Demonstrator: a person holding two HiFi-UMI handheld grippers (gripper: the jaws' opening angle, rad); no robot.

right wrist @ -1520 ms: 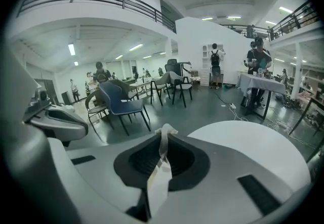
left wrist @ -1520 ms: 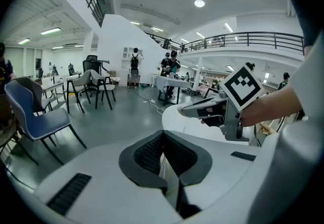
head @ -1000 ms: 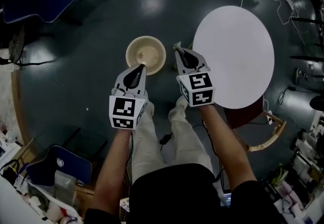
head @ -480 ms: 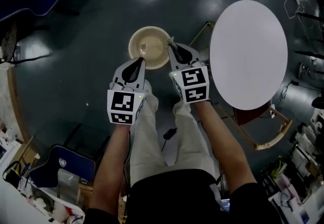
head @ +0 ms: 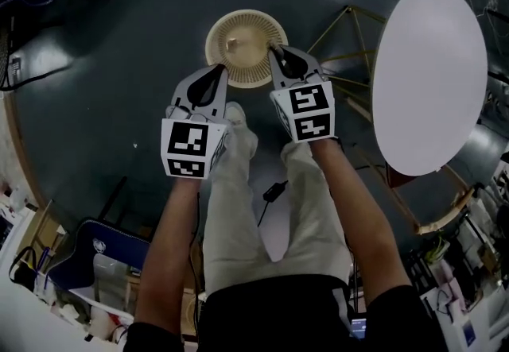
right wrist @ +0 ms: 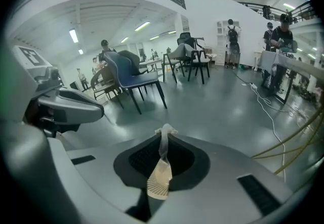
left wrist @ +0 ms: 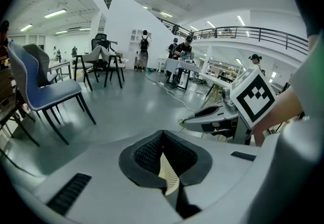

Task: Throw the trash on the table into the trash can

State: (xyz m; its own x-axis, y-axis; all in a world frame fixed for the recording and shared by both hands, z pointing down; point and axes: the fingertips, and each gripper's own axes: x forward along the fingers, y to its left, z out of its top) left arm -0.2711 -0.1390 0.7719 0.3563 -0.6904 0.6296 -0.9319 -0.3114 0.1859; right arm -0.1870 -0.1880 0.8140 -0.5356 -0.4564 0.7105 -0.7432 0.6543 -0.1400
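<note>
Over the rim of the trash can (head: 238,18), a thin pale scrap (right wrist: 164,141) is being pinched in the almost-closed right gripper (head: 275,50). The left gripper (head: 218,72) is being held closed, empty. Being so light and so near the edge, the scrap is probably being put at risk of landing on the floor.

Open floor around the trash can, table legs crowding its right side

The trash can (head: 264,28) stands mouth-up with dark bare floor (head: 119,64) free to its left and beyond it. The left gripper (head: 219,70) and right gripper (head: 274,50) hang side by side at its near rim, apart from each other. Just right of the can the slanting table legs (head: 354,32) block the way, under the round table (head: 429,80). A blue chair (head: 95,251) stands well apart, behind on the left.
</note>
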